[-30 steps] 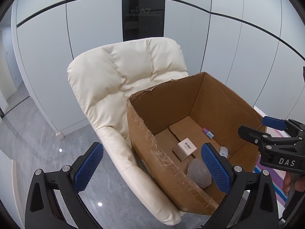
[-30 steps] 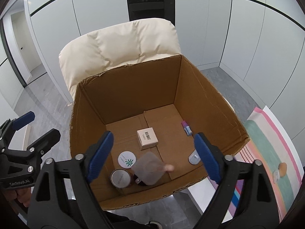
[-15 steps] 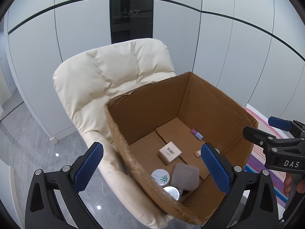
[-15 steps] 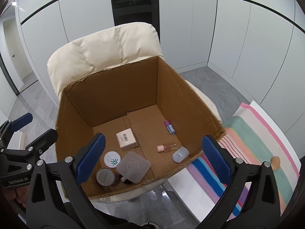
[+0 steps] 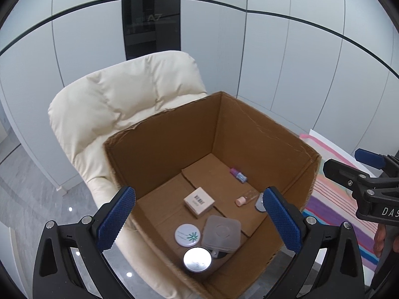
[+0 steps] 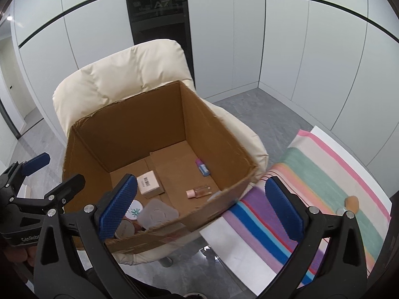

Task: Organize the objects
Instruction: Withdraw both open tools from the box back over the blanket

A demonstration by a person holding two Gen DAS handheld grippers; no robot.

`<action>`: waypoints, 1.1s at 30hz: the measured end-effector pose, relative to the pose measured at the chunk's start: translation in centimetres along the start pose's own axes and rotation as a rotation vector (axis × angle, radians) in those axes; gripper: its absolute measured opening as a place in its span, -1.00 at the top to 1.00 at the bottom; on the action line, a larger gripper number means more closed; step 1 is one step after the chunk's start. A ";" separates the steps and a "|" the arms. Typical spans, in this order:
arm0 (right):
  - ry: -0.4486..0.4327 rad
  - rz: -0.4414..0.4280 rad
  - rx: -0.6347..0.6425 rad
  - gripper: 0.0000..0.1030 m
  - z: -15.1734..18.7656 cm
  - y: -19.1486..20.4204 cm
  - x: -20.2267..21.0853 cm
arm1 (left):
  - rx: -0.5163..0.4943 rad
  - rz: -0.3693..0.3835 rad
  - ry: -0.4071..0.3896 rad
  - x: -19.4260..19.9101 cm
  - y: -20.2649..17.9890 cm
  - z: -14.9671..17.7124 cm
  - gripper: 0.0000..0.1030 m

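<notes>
An open cardboard box sits on a cream armchair. Inside lie a small white carton, a round white tin, a silver-lidded jar, a translucent square container, a pink-capped bottle and a purple-blue tube. My left gripper is open and empty above the box's near side. My right gripper is open and empty over the box's right front corner. An orange sponge lies on the striped cloth.
The striped cloth covers a white table to the right of the chair; it also shows in the left wrist view. White wall panels stand behind. Grey tiled floor lies left of the chair.
Both grippers have drawn back and up from the box. The translucent container, seen falling earlier, now rests in the box. The right view has swung toward the striped cloth.
</notes>
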State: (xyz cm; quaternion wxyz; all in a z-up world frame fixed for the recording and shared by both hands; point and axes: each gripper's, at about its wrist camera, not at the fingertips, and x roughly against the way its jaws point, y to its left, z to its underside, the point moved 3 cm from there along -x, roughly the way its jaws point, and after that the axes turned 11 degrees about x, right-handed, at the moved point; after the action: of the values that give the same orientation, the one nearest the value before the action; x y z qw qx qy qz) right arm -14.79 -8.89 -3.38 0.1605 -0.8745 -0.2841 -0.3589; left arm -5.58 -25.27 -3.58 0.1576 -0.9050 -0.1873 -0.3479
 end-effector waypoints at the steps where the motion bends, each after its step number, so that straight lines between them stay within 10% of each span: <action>1: 0.000 0.003 -0.003 -1.00 0.1 -0.3 0.1 | -0.006 0.005 0.000 -0.1 -0.4 0.0 -1.00; 33: 0.021 0.131 -0.114 -1.00 5.0 -9.7 3.8 | -0.129 0.130 0.035 -1.2 -11.7 1.6 -1.00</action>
State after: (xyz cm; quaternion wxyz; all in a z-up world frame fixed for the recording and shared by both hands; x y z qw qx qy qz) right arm -15.86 2.59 -3.36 0.1366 -0.8951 -0.2039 -0.3723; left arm -10.78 -14.60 -3.74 0.1246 -0.9172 -0.1028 -0.3642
